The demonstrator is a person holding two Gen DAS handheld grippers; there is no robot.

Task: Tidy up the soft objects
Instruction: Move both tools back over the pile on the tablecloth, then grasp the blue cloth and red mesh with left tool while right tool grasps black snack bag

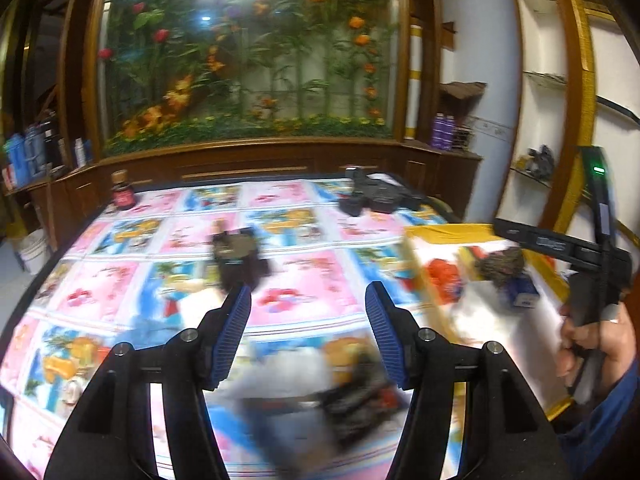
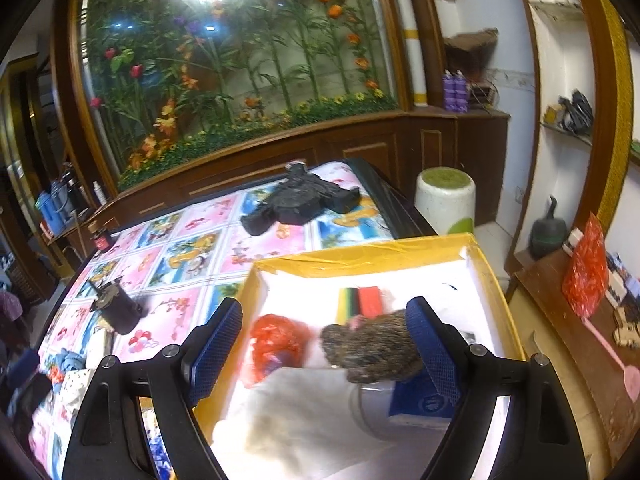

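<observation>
A brown fuzzy soft toy (image 2: 370,348) is seen lying in the yellow-rimmed box (image 2: 360,258), just inside the right-hand finger of the right gripper (image 2: 326,344) and partly hidden behind it; whether pad and toy touch cannot be told. The right fingers are spread wide w/ nothing pressed between them. A crumpled red soft item (image 2: 276,342) lies betw. the fingers, nearer the left one, apart from both. A striped sponge block (image 2: 360,300) is seen beyond the fingertips, and a blue pack (image 2: 424,400) below the toy by the right-hand finger. White cloth (image 2: 304,408) lies low in the gap betw. the fingers.

In the left wrist view, the left gripper (image 1: 308,320) is held open and empty over the patterned sheet (image 1: 304,296) on the table. A blurred heap of dark and blue soft items (image 1: 348,396) is seen low betw. its fingers, not touched. A small dark bag (image 1: 240,256) lies just beyond the left fingertip. A black toy (image 2: 300,200) rests far ahead near the table's far edge, and a small bottle (image 1: 123,192) at the far left. The box stands right of the fingers, w/ a hand (image 1: 592,344) holding the other gripper there.
</observation>
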